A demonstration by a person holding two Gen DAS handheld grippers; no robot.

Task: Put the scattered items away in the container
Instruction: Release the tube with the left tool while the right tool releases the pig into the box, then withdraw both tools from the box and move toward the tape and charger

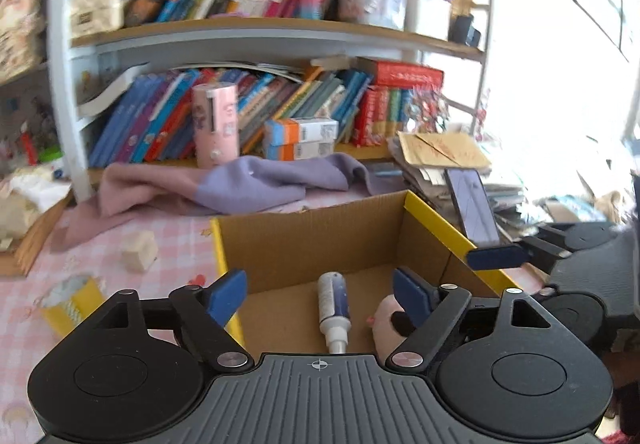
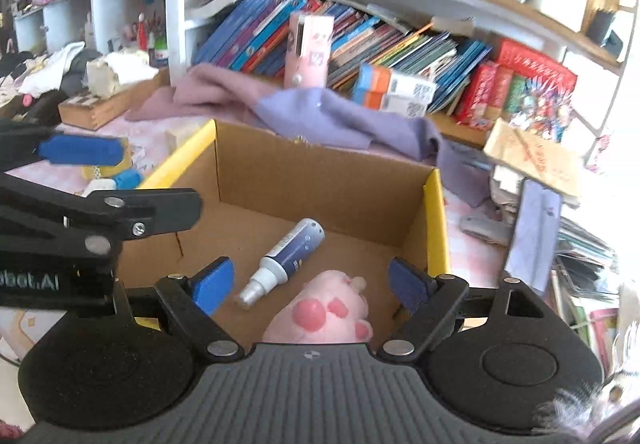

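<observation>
Bookshelves crammed with leaning books back a table under a pink checked cloth, and everything that matters sits around the cardboard box at its middle.

Over the box's near edge, the left gripper stands spread wide with nothing between its blue pads. The right gripper hangs beside it over the same box, also spread and empty. Neither presses on anything.

Inside the box, on its floor, lie a blue-and-white spray bottle on its side and, just beside it toward the near wall, a pink plush toy. Both look delivered, so the step in hand is most likely the release.

Outside the box, off its left wall, a pale wooden block rests on the cloth, and nearer, a yellow packet lies at that same side. These appear to be what is left to tidy.

The next move probably calls for lifting clear of the box walls, swinging left of the box, and closing squarely on the block's flat faces.
</observation>
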